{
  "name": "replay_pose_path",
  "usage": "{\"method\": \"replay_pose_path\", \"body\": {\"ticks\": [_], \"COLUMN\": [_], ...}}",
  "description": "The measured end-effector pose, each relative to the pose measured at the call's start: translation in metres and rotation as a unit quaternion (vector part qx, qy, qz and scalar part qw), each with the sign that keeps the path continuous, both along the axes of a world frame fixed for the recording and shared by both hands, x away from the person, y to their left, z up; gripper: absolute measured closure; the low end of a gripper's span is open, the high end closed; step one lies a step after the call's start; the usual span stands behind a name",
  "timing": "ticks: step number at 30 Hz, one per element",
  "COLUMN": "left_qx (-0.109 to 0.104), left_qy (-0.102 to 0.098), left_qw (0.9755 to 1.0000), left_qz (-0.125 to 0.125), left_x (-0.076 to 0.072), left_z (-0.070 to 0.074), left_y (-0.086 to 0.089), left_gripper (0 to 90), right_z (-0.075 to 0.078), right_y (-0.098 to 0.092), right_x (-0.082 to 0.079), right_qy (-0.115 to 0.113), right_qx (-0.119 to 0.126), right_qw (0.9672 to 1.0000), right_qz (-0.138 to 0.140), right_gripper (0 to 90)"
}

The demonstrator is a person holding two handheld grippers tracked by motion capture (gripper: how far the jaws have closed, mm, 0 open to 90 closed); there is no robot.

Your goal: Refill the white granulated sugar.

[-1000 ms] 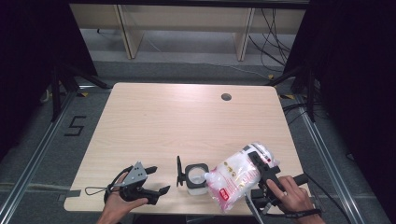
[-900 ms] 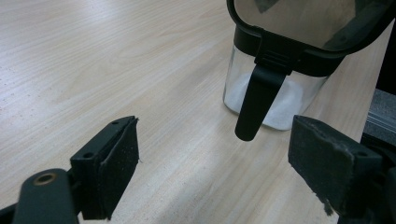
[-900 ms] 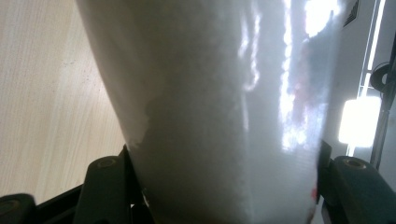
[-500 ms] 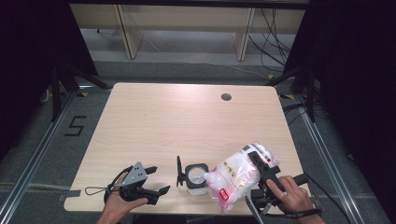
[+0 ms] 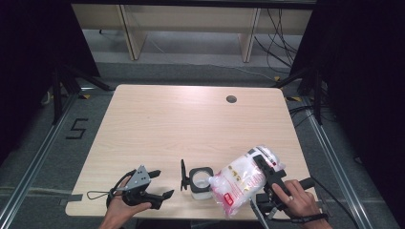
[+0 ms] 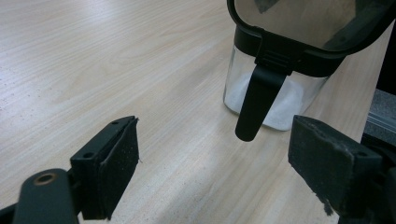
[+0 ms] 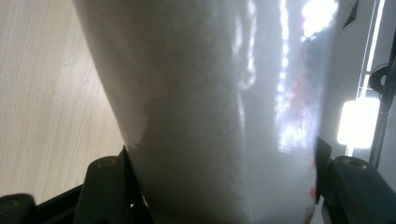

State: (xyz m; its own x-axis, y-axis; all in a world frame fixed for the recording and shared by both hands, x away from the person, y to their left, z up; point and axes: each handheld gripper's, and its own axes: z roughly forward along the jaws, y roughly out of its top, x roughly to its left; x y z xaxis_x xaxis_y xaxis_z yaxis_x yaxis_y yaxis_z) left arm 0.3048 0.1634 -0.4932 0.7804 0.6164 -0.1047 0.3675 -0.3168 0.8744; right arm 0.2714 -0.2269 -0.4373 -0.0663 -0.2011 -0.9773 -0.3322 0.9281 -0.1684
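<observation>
While the right gripper (image 5: 260,164) clamps a clear plastic bag (image 5: 241,179) of white granules, its fingers press on the bag from both sides; in the right gripper view the bag (image 7: 224,116) bulges up between the two black fingers (image 7: 109,186), which bear against its lower part. From above, the bag lies tilted, its printed red-and-white end low toward the near edge of the tabletop (image 5: 191,124) and its upper part lying past the fingertips. The bag's open corner leans toward a small clear container (image 5: 200,181) just beside it, on the side away from the right hand (image 5: 298,198).

That container stands upright on the tabletop, with a black rim and a hinged black lid (image 5: 183,174) flipped open. In the left gripper view the container (image 6: 266,93) sits ahead of the fingers and closer to the right-hand one, with a layer of white granules in its bottom and a black tab hanging down from the lid over its front wall.

Near the tabletop's front edge, the left gripper (image 5: 160,183) is held by the left hand (image 5: 125,205), well apart from the bag and a short way from the container. Its fingers (image 6: 114,163) are spread wide with nothing between them, only bare wood showing in the gap. They point toward the container without touching it.
</observation>
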Motion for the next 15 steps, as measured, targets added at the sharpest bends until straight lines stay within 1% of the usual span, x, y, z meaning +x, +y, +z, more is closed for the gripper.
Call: {"method": "replay_pose_path", "body": {"ticks": [2,4,5,6,7,8,9,10,11,12,13,14,15], "left_qx": [0.001,0.002,0.001,0.003,0.003,0.004,0.003,0.002,0.005,0.003,0.004,0.004,0.004], "left_qy": [0.000,-0.002,0.000,0.000,-0.001,0.000,-0.001,-0.002,-0.003,-0.001,-0.002,-0.004,-0.003], "left_qw": [1.0000,1.0000,1.0000,1.0000,1.0000,1.0000,1.0000,1.0000,1.0000,1.0000,1.0000,1.0000,1.0000], "left_qz": [0.000,-0.001,0.001,0.001,0.001,0.002,-0.002,-0.001,0.000,0.000,-0.001,-0.003,0.000], "left_x": [-0.0003,0.0004,-0.0002,-0.0006,-0.0008,-0.0007,0.0002,0.0001,-0.0003,-0.0005,-0.0002,0.0003,-0.0003], "left_z": [-0.0001,0.0001,0.0002,0.0005,0.0004,0.0005,0.0005,0.0006,0.0009,0.0007,0.0007,0.0007,0.0010], "left_y": [0.0001,0.0004,0.0001,0.0003,0.0004,0.0007,0.0011,0.0010,0.0011,0.0010,0.0011,0.0013,0.0011], "left_gripper": [15.8,15.8,15.8,15.8,15.8,15.8,15.8,15.8,15.8,15.8,15.8,15.8,15.8], "right_z": [-0.0002,-0.0005,-0.0018,-0.0028,-0.0057,-0.0044,-0.0045,-0.0047,-0.0065,-0.0060,-0.0050,-0.0057,-0.0037], "right_y": [0.0000,0.0002,0.0002,0.0005,-0.0002,0.0005,0.0007,0.0006,-0.0001,0.0000,0.0004,-0.0001,0.0003], "right_x": [0.0000,0.0000,0.0005,0.0011,-0.0003,0.0004,0.0020,0.0020,0.0012,0.0014,0.0001,-0.0003,0.0014], "right_qy": [-0.001,0.002,0.004,-0.001,0.012,0.006,-0.004,-0.003,0.006,0.005,0.009,0.016,0.003], "right_qx": [-0.001,-0.001,0.002,0.001,0.007,-0.007,-0.008,-0.007,0.004,0.002,0.000,0.008,0.002], "right_qw": [1.0000,1.0000,1.0000,1.0000,0.9998,0.9999,0.9999,0.9999,1.0000,1.0000,0.9999,0.9998,1.0000], "right_qz": [0.001,-0.002,0.000,0.006,-0.012,-0.005,0.011,0.011,0.001,0.004,-0.006,-0.011,0.007], "right_gripper": [40.4,40.5,40.5,40.5,40.5,40.4,40.4,40.4,40.4,40.4,40.4,40.5,40.4]}}
